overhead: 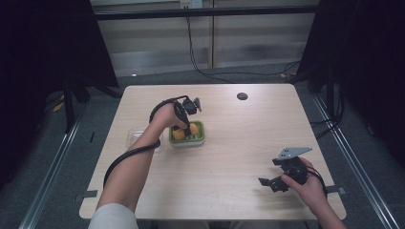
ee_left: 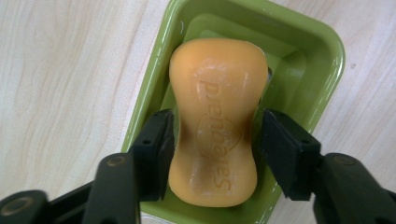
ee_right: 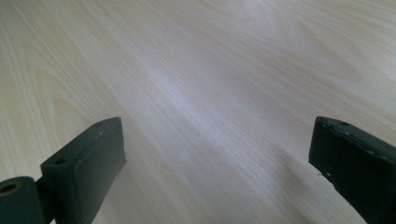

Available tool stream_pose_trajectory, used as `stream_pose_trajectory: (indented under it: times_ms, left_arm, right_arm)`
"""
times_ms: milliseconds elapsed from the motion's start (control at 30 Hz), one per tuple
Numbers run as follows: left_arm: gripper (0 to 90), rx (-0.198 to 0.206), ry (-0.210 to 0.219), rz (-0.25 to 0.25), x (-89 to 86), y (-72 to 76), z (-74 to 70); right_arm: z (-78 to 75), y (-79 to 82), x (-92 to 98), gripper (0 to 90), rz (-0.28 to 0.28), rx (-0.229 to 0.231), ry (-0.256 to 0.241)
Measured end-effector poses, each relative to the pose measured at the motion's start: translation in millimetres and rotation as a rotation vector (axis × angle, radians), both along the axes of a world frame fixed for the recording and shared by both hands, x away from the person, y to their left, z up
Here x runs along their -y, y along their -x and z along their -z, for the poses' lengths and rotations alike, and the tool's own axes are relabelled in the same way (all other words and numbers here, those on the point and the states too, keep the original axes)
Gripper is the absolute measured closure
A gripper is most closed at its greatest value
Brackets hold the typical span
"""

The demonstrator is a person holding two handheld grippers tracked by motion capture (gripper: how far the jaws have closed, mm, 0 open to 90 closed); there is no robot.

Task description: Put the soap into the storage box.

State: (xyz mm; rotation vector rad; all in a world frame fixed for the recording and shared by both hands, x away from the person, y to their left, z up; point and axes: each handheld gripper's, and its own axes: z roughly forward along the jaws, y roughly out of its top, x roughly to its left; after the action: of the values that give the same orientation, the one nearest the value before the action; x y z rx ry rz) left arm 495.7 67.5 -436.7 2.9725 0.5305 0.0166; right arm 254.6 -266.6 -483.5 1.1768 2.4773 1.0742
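Left gripper view: left gripper [ee_left: 217, 149] pinches orange soap [ee_left: 215, 116] embossed "prenpales"; right gripper [ee_right: 217, 154] spread.

We see a light wooden table [overhead: 224, 157] with a small round black disc [overhead: 242, 96] near its far edge, and a clear plastic lid [overhead: 136, 138] lying flat toward its left side. Black cables [overhead: 200, 67] trail across the grey floor [overhead: 162, 76] beyond.
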Motion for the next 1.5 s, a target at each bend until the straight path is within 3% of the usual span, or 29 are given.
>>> stream_pose_trajectory:
  times_ms: [133,167,200,233,333,400,433,567,600,633,667,767,1167,1267,1500]
  left_arm:
    - [41.0,-0.001,0.011,-0.015,-0.5,0.8,-6.9]
    - [39.1,-0.007,0.044,-0.058,-0.7,1.6,-9.2]
    - [37.5,-0.007,0.044,-0.058,-0.7,1.6,-9.2]
    - [35.0,-0.035,0.052,-0.107,-1.4,1.9,-11.4]
    - [32.7,-0.034,0.051,-0.097,-3.0,2.4,-15.2]
    - [31.3,-0.042,0.069,-0.126,-4.0,5.1,-18.1]
    - [29.5,-0.041,0.068,-0.112,-4.8,5.1,-19.4]
    - [26.7,-0.057,0.089,-0.135,-8.8,7.7,-23.4]
    - [26.5,-0.045,0.113,-0.170,-9.4,10.4,-22.4]
    - [26.1,-0.052,0.099,-0.146,-11.3,9.6,-23.9]
    - [25.7,-0.050,0.113,-0.170,-11.4,11.7,-23.6]
    - [23.6,-0.054,0.122,-0.176,-13.8,15.3,-23.9]
    - [23.1,-0.074,0.165,-0.142,-19.1,31.4,-23.5]
    - [23.1,-0.066,0.180,-0.155,-19.1,35.7,-21.6]
    - [22.4,-0.071,0.182,-0.128,-19.1,45.5,-17.1]
  right_arm:
    - [-0.5,0.4,1.0,3.3,0.002,-0.001,-0.004]
    - [-0.5,-0.1,0.6,3.3,0.000,0.001,-0.004]
    - [-0.5,-0.1,0.6,3.3,0.000,0.001,-0.004]
    - [-1.1,-0.8,0.0,3.3,-0.002,0.000,-0.003]
    - [-0.8,-1.2,-1.4,3.3,-0.007,0.003,-0.004]
    - [-0.7,-1.2,-2.0,3.3,-0.011,0.000,-0.008]
    - [-0.5,-1.2,-2.1,3.3,-0.009,0.002,-0.005]
    - [-0.8,-1.2,-1.3,3.3,-0.010,0.005,-0.007]
    - [-1.0,-1.0,-1.2,3.3,-0.009,0.004,-0.007]
    - [-1.5,-0.6,-1.3,3.3,-0.005,0.003,-0.005]
    - [-1.8,-0.3,-1.4,3.3,-0.006,-0.001,-0.007]
    - [-2.2,0.0,-1.9,3.3,-0.004,0.006,-0.003]
    - [-1.5,0.7,-3.9,3.2,-0.007,-0.002,-0.002]
    - [-1.4,0.7,-3.7,3.2,-0.011,-0.001,0.001]
    - [-0.9,0.9,-4.5,3.3,-0.012,-0.005,0.003]
